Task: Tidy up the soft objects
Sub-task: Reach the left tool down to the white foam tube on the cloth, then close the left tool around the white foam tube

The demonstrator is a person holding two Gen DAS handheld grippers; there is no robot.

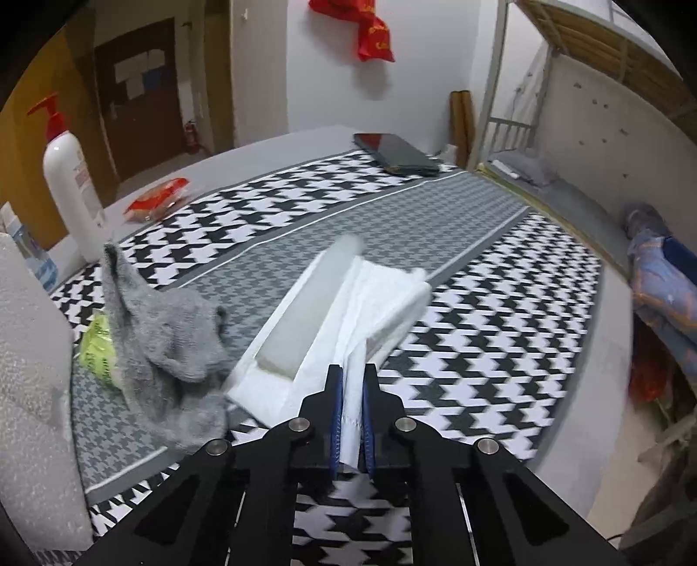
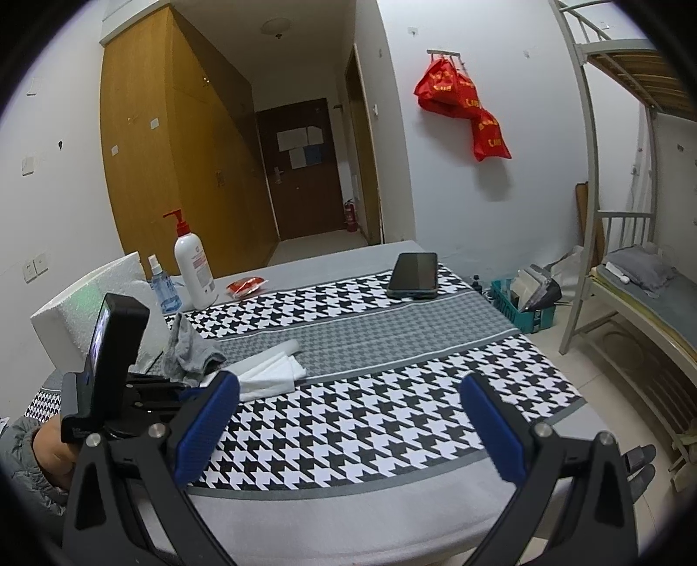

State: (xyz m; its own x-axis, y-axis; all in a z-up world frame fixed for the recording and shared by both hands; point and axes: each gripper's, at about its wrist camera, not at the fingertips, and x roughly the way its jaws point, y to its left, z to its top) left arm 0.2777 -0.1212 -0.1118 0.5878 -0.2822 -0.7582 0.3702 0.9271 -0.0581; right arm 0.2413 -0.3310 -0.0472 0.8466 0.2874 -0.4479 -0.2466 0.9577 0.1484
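Walls: white (image 2: 536, 204) — plain, with switch plates at the left.
Wardrobe: tall wooden wardrobe (image 2: 174, 143) along the left wall.
Door: dark brown door (image 2: 302, 170) at the corridor's end, papers pinned on it.
Floor: pale tiles (image 2: 579, 370).
Bunk bed: grey metal frame (image 2: 610, 217) at the right — slatted upper deck.
Ceiling light: small round fitting (image 2: 275, 27).

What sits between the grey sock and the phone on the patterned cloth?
Only bare patterned cloth: in the right wrist view, nothing lies between the grey sock and the phone; the white towel lies nearer.
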